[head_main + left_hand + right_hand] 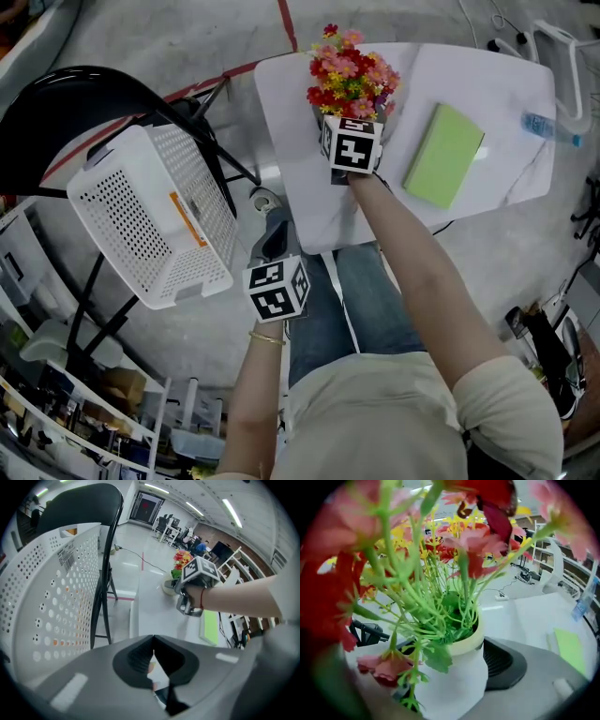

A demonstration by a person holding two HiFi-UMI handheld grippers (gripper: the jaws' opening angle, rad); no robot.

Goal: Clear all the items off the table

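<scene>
A white pot of red, pink and yellow artificial flowers stands near the table's left edge. My right gripper reaches under the blooms with the pot between its wide-set jaws, and both pads touch the pot's sides; the left pad is partly hidden by leaves. From the left gripper view, the flowers and the right gripper show beside the pot. My left gripper hangs off the table's near side, shut and empty.
A green book lies on the table right of the pot, and a water bottle lies at the right edge. A white perforated basket rests on a black chair to the left. The person's legs sit below the table.
</scene>
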